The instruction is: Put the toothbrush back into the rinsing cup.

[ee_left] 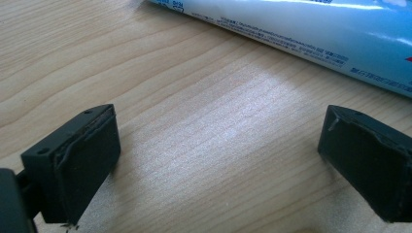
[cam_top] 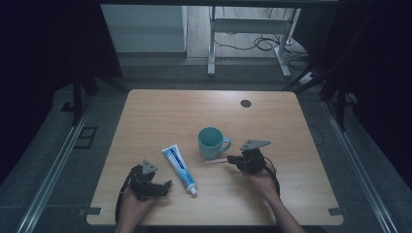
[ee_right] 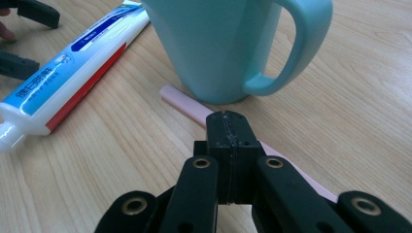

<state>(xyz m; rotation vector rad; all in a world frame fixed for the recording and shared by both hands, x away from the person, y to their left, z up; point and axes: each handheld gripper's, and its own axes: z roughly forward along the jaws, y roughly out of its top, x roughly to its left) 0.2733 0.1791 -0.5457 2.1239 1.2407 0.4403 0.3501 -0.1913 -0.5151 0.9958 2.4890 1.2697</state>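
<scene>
A pale wooden desk [cam_top: 145, 111] carries three loose things: one teal mug [cam_top: 212, 142], one toothpaste tube [cam_top: 179, 169] and one thin pink stick [cam_top: 216, 160]. A person's two hands come in from the near edge, each holding one black claw.

The right claw [cam_top: 230, 158] lies low over the desk with its jaws pressed fully together. In the right gripper view the pink stick [ee_right: 187, 104] runs slantwise under the closed tips; whether the pads actually pinch it cannot be told. One end of the stick pokes out ahead and to the left of the tips, and the other end trails back to the right of the claw's linkage. The mug [ee_right: 218, 48] stands upright just beyond the tips, almost touching the stick, with its single handle turned to the right. The toothpaste tube [ee_right: 73, 68] lies flat well to the left of this claw, its one white cap at the near end.

The left claw [cam_top: 167, 186] stands wide, with nothing between its two pads [ee_left: 92, 160], only bare wood. In the left gripper view the tube [ee_left: 311, 34] lies across the desk just beyond the open jaws, nearer the right-hand pad, and touches neither.
</scene>
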